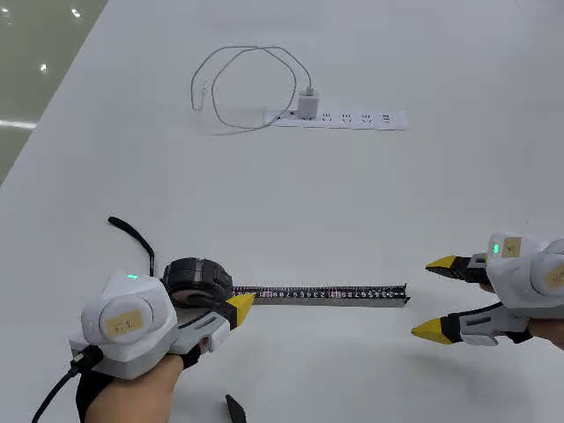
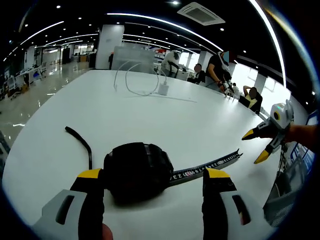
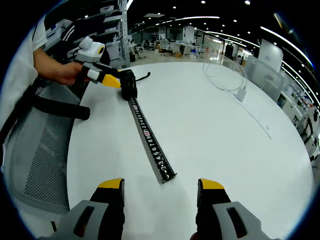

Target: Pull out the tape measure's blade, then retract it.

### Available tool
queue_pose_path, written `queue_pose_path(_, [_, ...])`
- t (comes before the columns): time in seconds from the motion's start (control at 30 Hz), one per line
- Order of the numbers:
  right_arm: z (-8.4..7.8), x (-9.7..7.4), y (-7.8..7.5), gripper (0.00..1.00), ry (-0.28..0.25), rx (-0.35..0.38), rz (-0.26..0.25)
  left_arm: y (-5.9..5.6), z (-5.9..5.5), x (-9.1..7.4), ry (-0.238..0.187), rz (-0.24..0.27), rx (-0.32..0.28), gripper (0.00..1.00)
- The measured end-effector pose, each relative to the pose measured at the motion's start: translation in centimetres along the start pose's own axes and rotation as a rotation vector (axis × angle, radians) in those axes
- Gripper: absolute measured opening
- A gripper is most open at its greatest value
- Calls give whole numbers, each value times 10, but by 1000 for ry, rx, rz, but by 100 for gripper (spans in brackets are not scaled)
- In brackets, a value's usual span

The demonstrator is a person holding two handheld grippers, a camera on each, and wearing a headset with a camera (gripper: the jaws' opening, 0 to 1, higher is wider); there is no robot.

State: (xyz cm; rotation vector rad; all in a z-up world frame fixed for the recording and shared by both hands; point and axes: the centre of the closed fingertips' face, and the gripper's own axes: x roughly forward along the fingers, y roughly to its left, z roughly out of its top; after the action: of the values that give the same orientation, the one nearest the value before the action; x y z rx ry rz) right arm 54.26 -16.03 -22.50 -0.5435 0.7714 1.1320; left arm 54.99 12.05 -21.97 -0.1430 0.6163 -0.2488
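Head view: black tape measure case flat on the white table, blade extended to the right of the case and lying flat. Left gripper at the case, jaws spread wide to either side of it, near yellow tip beside the blade's root, nothing clamped. Right gripper just past the blade's far end from the case, jaws wide apart, empty, clear of the blade. Black wrist strap curling away left of the case. Power strip, charger and looped white cable well beyond the case. Left gripper view: case between the spread jaws of the left gripper, blade leaving toward the right gripper. Right gripper view: blade running from the case, end hook just ahead of the gaping right gripper, untouched; left gripper at the case.
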Motion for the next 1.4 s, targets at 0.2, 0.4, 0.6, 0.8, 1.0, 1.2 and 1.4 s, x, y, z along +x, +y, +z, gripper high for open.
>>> queue_pose_path(0.2, [1,6,-4,52,29,-34,28,3,0,2,4,29,-9,75])
queue_pose_path(0.4, [1,11,-6,47,45,-53,61,3,0,4,14,69,-3,76])
queue_pose_path(0.6, [-2,15,-5,40,61,-63,96,7,0,6,21,98,-15,72])
queue_pose_path(0.8, [-3,18,-5,34,74,-81,115,10,0,8,26,116,-21,69])
queue_pose_path(1.0, [-5,22,-6,30,91,-106,134,14,-1,10,29,130,-38,67])
queue_pose_path(1.2, [-7,25,-7,27,109,-125,145,17,-2,12,29,141,-47,63])
queue_pose_path(1.4, [-9,27,-6,25,124,-146,157,20,-2,13,29,149,-60,61])
